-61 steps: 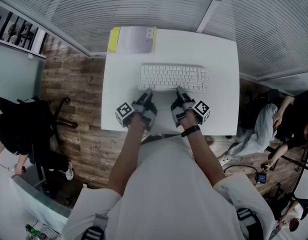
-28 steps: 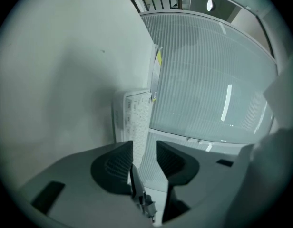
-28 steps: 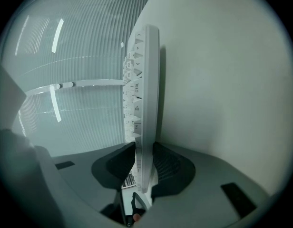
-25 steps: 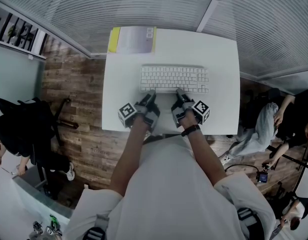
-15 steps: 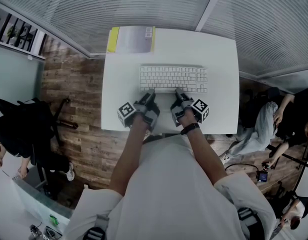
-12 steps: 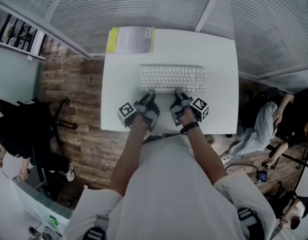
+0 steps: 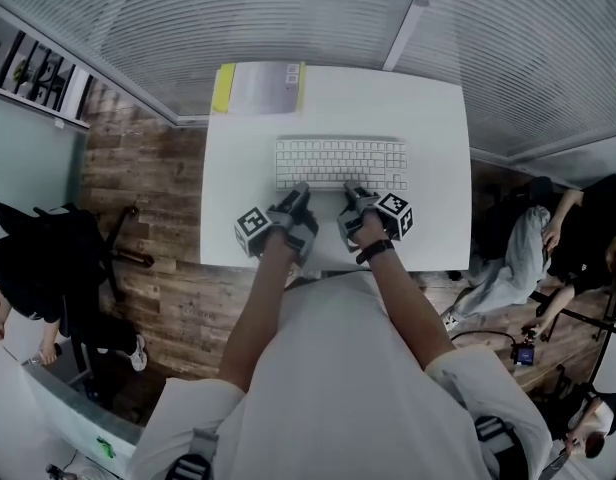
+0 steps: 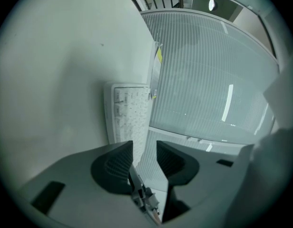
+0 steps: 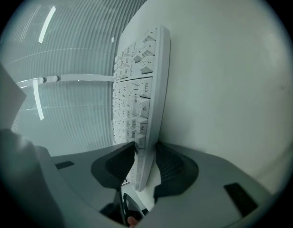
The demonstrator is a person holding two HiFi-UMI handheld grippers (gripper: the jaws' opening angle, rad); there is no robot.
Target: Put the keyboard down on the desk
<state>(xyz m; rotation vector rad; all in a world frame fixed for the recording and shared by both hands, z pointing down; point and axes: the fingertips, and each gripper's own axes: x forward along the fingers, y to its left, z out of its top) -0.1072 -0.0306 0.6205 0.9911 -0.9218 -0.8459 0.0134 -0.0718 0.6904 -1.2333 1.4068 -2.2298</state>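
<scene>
A white keyboard [image 7: 340, 164] lies flat across the middle of the white desk [image 7: 438, 118]. Both grippers are at its near long edge. In the right gripper view the keyboard [image 9: 137, 89] has its front edge between my right gripper's [image 9: 145, 148] jaws. One pad touches the keys and the other the underside, and the jaws are opening. In the left gripper view my left gripper [image 8: 145, 148] is open with nothing in its gap. There the keyboard [image 8: 130, 118] lies just ahead of one jaw. From the head view my left gripper [image 7: 296, 192] and right gripper [image 7: 350, 192] sit side by side.
A grey booklet with a yellow spine [image 7: 260, 88] lies at the desk's far left corner. A ribbed wall runs behind the desk. An office chair [image 7: 98, 258] stands on the wooden floor to the left. A person [image 7: 578, 238] sits to the right.
Both grippers stay at the keyboard's near edge and the keyboard keeps its place on the desk. The head view has shifted slightly.
</scene>
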